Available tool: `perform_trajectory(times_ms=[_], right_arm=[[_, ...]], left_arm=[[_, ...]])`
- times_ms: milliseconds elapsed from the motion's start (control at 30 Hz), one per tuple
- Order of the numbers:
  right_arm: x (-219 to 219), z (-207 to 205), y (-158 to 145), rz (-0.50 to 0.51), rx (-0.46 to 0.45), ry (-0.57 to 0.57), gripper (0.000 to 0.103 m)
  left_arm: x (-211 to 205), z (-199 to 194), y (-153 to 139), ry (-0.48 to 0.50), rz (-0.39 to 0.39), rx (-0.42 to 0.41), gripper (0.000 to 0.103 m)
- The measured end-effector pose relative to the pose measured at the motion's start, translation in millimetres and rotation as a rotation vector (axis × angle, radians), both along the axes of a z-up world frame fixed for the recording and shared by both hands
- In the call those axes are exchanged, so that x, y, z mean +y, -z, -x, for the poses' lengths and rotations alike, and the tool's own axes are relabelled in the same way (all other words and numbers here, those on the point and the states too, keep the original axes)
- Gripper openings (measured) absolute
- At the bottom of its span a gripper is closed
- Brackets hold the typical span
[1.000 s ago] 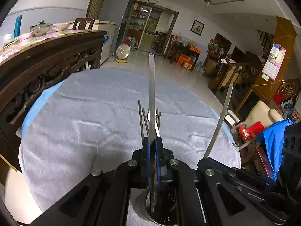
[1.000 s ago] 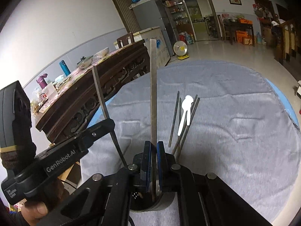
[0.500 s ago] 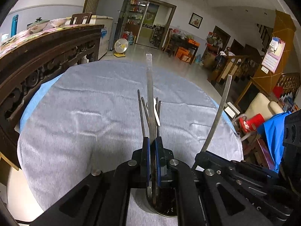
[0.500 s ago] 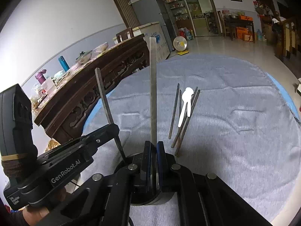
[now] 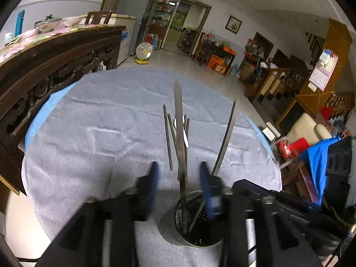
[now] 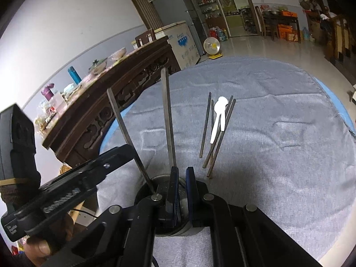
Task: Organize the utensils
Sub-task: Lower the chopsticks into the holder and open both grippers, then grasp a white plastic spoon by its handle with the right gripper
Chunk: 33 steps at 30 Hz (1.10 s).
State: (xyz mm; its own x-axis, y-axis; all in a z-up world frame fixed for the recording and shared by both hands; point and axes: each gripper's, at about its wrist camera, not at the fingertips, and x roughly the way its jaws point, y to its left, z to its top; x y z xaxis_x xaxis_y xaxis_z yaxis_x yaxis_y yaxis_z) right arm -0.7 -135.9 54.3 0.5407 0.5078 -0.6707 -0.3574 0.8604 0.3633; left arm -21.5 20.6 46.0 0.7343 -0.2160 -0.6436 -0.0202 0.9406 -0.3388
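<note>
Left gripper (image 5: 179, 179) hangs right over the holder (image 5: 171, 227), fingers spread wide and blurred, nothing pinched between them. A flat metal handle (image 5: 179, 120) stands up out of the holder in the gap between those fingers, with a second handle (image 5: 227, 138) leaning off to the right, both with their lower ends down inside the perforated cup.

Right gripper (image 6: 181, 175) sits just above the holder's rim (image 6: 142, 191) too, its blue pads slightly parted; one handle (image 6: 168, 115) rises just left of the left pad, and whether it is touching, I cannot tell. The other handle (image 6: 124, 129) slants away beside the left tool's body.

Out on the grey cloth (image 6: 278, 138), the dark chopsticks (image 6: 205, 122) lie bunched together, with a white spoon (image 6: 219, 115) resting across them, well apart from the holder.
</note>
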Motion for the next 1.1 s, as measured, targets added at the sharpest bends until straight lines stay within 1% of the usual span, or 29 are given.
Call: perform_trajectory(times_ms=[33, 67, 100, 133, 233, 267, 333, 433, 500, 600, 667, 800, 867, 1000, 1100], right_arm=[[-3, 0, -3, -0.014, 0.001, 0.004, 0.014], [-7, -1, -5, -0.027, 0.003, 0.007, 0.022], [-10, -1, -8, -0.039, 0.004, 0.010, 0.026], [-14, -2, -11, -0.050, 0.004, 0.015, 0.033], [-31, -6, -19, -0.105, 0.013, 0.041, 0.039], [-39, -10, -19, -0.122, 0.024, 0.059, 0.047], [-50, -14, -18, -0.138, 0.037, 0.093, 0.052], [-70, -21, -7, -0.161, 0.081, 0.145, 0.054], [-80, -25, 2, -0.182, 0.114, 0.174, 0.056], [-92, -28, 22, -0.174, 0.162, 0.213, 0.056], [-94, -28, 32, -0.146, 0.175, 0.230, 0.056], [-94, -24, 50, -0.084, 0.185, 0.245, 0.056], [-92, -23, 58, -0.048, 0.195, 0.236, 0.056], [-88, -29, 72, -0.007, 0.240, 0.202, 0.056], [-90, -38, 79, 0.001, 0.265, 0.185, 0.056]], left_arm=[[3, 3, -5, -0.006, 0.005, -0.013, 0.047], [5, 4, -8, -0.010, 0.008, -0.020, 0.048], [10, 7, -14, -0.015, 0.018, -0.030, 0.050], [14, 8, -17, -0.021, 0.026, -0.038, 0.050], [32, 13, -29, -0.061, 0.064, -0.066, 0.059], [38, 13, -31, -0.077, 0.074, -0.072, 0.062], [52, 15, -35, -0.115, 0.088, -0.078, 0.064], [74, 17, -33, -0.177, 0.105, -0.069, 0.067], [87, 15, -27, -0.214, 0.109, -0.048, 0.070], [99, 11, -14, -0.252, 0.108, -0.004, 0.070], [105, 7, 1, -0.275, 0.099, 0.041, 0.070], [106, -1, 30, -0.278, 0.056, 0.138, 0.070], [103, -6, 50, -0.265, 0.030, 0.211, 0.070], [101, -15, 79, -0.253, -0.003, 0.311, 0.070], [105, -19, 95, -0.246, -0.014, 0.356, 0.070]])
